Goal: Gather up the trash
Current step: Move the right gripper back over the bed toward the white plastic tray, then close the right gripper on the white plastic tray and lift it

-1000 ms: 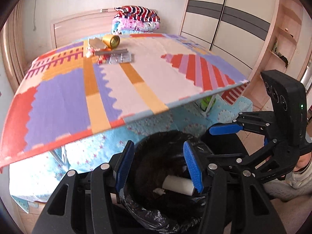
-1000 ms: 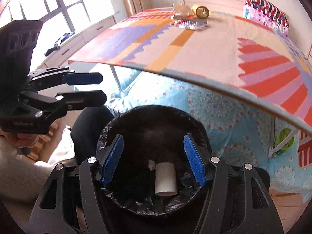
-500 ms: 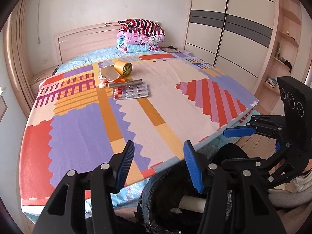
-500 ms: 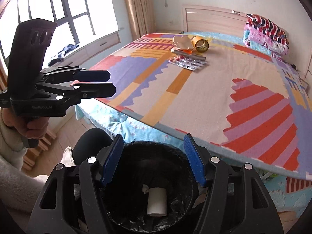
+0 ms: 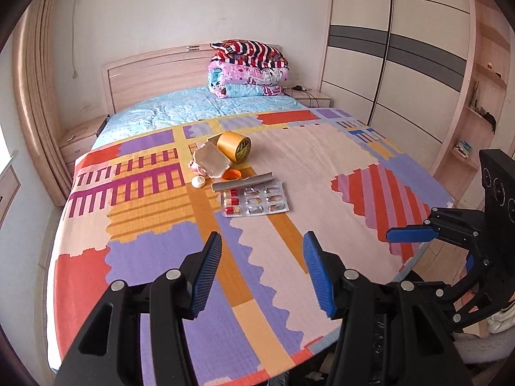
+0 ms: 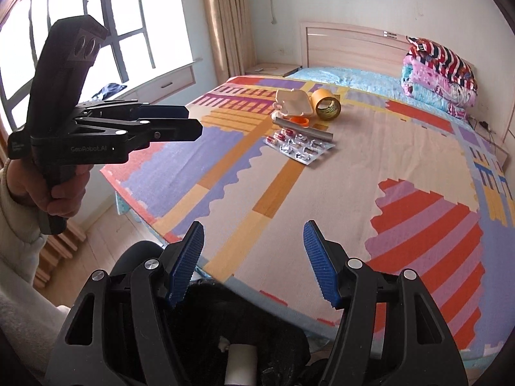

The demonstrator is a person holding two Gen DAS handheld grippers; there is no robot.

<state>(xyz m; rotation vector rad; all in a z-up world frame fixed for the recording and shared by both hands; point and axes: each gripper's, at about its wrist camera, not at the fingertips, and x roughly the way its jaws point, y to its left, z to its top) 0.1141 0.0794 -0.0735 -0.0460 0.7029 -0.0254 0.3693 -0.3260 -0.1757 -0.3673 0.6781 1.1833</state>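
Note:
Trash lies in a cluster on the bed's patterned mat [image 5: 161, 231]: a blister pack of pills [image 5: 256, 201], a grey tube [image 5: 243, 182], an orange cap [image 5: 231, 174], a small white cap [image 5: 198, 181], a cardboard carton [image 5: 210, 160] and a yellow tape roll [image 5: 234, 146]. My left gripper [image 5: 262, 257] hangs open and empty above the mat's near part, well short of the cluster. My right gripper [image 6: 254, 244] is open and empty over the bed's edge. Below it stands the black-bagged bin [image 6: 283, 331] with a white roll [image 6: 239, 363] inside. The blister pack [image 6: 299, 146] and tape roll [image 6: 326, 106] lie far ahead.
Folded blankets [image 5: 248, 69] are stacked by the headboard [image 5: 154, 74]. A wardrobe [image 5: 402, 64] stands to the right of the bed and a window [image 6: 64, 32] to its left. A person's hand [image 6: 58, 193] holds the left gripper [image 6: 190, 125].
Both grippers have risen from just over the bin to above the bed's edge. The bin has slid to the bottom of both views and the whole bed top now shows.

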